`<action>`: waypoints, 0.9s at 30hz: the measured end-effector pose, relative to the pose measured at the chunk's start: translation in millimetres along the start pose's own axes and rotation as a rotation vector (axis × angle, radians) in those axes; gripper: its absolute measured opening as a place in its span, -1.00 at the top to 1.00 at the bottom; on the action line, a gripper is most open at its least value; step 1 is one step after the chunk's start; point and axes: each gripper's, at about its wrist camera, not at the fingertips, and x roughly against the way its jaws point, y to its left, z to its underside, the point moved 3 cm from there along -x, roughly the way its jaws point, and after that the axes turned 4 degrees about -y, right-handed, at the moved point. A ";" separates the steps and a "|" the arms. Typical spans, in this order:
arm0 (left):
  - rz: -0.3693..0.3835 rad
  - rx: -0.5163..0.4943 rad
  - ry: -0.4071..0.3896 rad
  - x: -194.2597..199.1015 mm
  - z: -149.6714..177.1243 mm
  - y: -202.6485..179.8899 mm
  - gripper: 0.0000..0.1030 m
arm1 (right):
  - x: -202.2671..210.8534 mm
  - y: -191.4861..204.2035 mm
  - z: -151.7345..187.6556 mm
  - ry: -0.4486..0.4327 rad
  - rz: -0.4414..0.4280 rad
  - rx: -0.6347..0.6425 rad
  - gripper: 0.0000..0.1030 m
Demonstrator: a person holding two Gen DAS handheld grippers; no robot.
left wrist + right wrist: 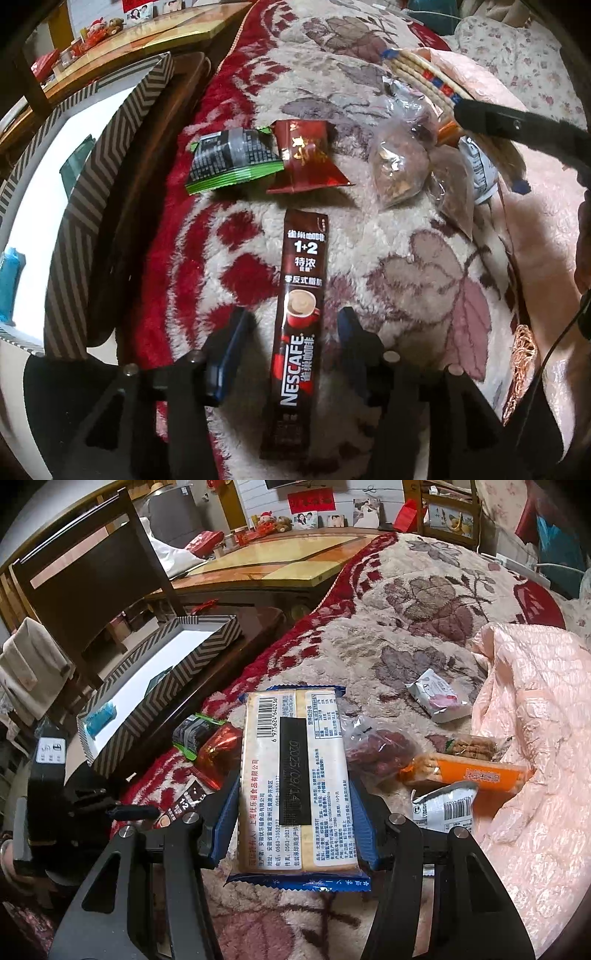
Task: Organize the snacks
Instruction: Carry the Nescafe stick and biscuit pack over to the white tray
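From the left wrist, one Nescafé stick [299, 332] lay flat on the fleecy blanket [388, 266], between the parted fingers of the left gripper [295, 325], neither pad touching it. Beyond it two small packets lay touching, a green-edged one [232, 158] and a red one [306, 158]; two clear bags [399, 170] sat right. The striped box [96, 177] stood off the blanket's left edge.

From the right wrist, the right gripper [293, 794] clamped one blue-edged cracker pack [295, 775] above the blanket. One blue packet [100, 716] lay in the box; an orange pack [469, 775] lay right.
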 end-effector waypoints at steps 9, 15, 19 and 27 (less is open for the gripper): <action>-0.010 -0.003 -0.053 14.5 -6.1 5.0 0.62 | -1.7 18.7 -4.4 -0.002 -0.024 0.029 -0.06; -0.025 0.025 -0.124 40.0 -21.4 19.3 0.62 | -3.5 36.4 -18.0 -0.017 -0.039 0.048 -0.06; -0.051 0.049 -0.159 52.7 -31.0 35.4 0.62 | -6.4 50.2 -28.8 -0.024 -0.048 0.067 -0.06; -0.114 0.126 -0.204 66.6 -44.0 79.3 0.62 | -19.4 76.1 -47.0 -0.019 -0.069 0.089 -0.06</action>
